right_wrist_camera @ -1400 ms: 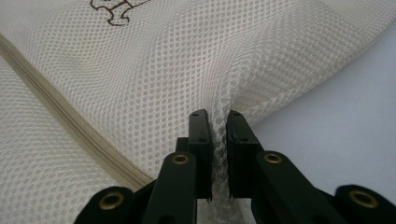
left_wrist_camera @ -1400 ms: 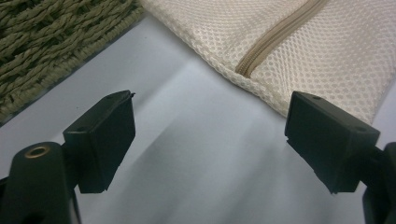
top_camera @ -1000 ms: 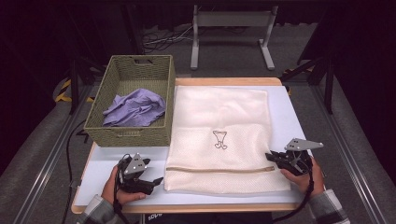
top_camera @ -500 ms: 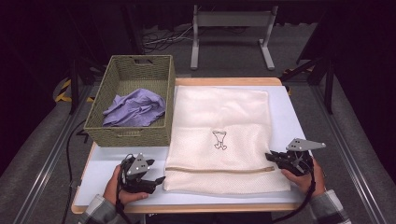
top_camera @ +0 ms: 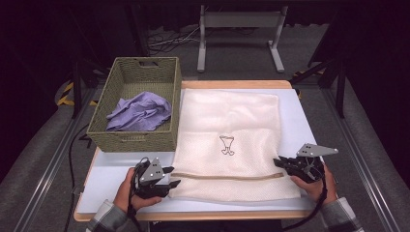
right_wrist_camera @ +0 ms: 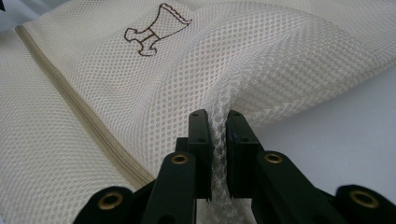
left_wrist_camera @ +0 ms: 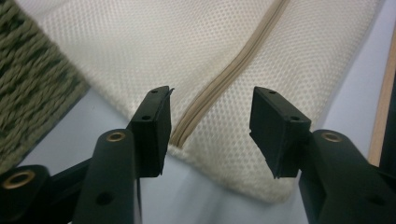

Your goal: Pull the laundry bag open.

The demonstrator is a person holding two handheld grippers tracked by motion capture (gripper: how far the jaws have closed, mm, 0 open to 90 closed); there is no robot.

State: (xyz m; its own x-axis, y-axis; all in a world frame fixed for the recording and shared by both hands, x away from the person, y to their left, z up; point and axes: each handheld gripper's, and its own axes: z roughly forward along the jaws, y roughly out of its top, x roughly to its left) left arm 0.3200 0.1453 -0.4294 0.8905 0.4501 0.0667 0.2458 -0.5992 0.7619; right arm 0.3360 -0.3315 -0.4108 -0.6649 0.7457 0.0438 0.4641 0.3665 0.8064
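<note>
A cream mesh laundry bag [top_camera: 232, 135] lies flat on the white table, with a beige zipper [top_camera: 222, 176] across its near end and a small brown emblem [top_camera: 226, 145] in the middle. My left gripper [top_camera: 173, 176] stands open at the bag's near left corner; in the left gripper view its jaws straddle the zipper's end [left_wrist_camera: 196, 121] just above the mesh [left_wrist_camera: 224, 56]. My right gripper [top_camera: 279, 162] is shut on the bag's right edge, and the right gripper view shows a raised fold of mesh [right_wrist_camera: 218, 126] pinched between the jaws.
An olive woven basket [top_camera: 138, 137] stands at the table's left, touching the bag's left edge, with a crumpled lavender cloth [top_camera: 140, 112] inside. Bare white tabletop [top_camera: 109, 181] lies left of my left gripper. A metal stand [top_camera: 239, 29] rises beyond the far edge.
Both grippers have stayed nearly in place. The right gripper has shifted slightly towards the bag's edge.
</note>
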